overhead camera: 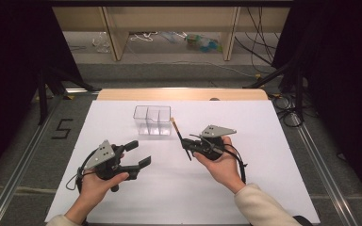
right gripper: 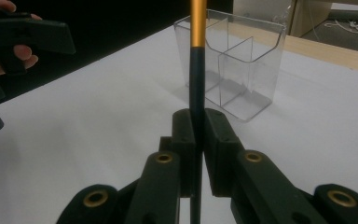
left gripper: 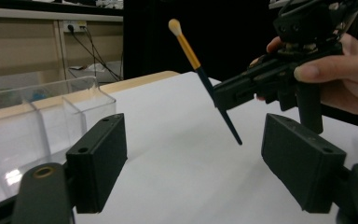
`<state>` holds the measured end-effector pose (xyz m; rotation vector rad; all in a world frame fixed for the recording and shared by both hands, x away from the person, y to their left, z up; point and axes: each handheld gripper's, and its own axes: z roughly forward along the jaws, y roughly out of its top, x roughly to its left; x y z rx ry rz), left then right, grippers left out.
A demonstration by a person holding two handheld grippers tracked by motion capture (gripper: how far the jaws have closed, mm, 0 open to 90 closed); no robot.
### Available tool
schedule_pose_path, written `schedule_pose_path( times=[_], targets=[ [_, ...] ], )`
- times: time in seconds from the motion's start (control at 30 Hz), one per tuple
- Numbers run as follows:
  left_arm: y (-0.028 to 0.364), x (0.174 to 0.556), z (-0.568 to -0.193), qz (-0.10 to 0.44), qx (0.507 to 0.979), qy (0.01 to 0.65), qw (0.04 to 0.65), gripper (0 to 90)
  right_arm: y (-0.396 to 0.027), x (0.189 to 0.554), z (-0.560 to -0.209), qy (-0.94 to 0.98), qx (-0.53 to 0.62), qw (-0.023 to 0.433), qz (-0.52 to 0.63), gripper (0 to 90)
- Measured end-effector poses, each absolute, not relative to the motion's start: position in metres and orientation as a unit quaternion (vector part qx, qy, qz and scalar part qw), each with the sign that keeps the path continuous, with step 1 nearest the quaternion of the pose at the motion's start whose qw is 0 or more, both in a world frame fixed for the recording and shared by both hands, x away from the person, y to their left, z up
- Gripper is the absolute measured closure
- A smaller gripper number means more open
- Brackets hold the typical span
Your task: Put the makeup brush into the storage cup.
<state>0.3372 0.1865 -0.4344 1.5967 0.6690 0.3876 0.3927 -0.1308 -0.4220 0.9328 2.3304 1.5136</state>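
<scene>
While the makeup brush [right gripper: 196,70] is clamped by its dark handle in the closed right gripper [right gripper: 197,140], just short of the clear divided organizer [right gripper: 242,65], it should be carried tip-up over one compartment and lowered handle first. Nothing is held in the open left gripper [overhead camera: 139,154], near that organizer.

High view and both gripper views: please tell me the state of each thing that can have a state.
Left claw: open, nothing between its jaws.
Right claw: shut on the brush handle.
Brush: held off the table, tilted, bristle tip up.
Clear organizer: upright on the white sheet, compartments empty.
</scene>
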Motion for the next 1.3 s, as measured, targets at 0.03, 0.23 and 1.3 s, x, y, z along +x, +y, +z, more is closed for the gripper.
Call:
schedule_pose_path(
  times=[0.03, 0.23, 1.3],
  targets=[
    [0.183, 0.339, -0.433, 0.166, 0.695, 0.293, 0.635, 23.8, -0.130, 0.393, -0.423, 0.788, 0.315, 0.107, 0.518, 83.9],
    [0.162, 0.354, -0.430, 0.149, 0.693, 0.286, 0.645, 26.7, -0.130, 0.391, -0.422, 0.789, 0.314, 0.109, 0.516, 83.9],
    [0.099, 0.402, -0.429, 0.107, 0.674, 0.318, 0.659, 63.8, -0.129, 0.390, -0.423, 0.788, 0.311, 0.114, 0.519, 83.9]
  ],
)
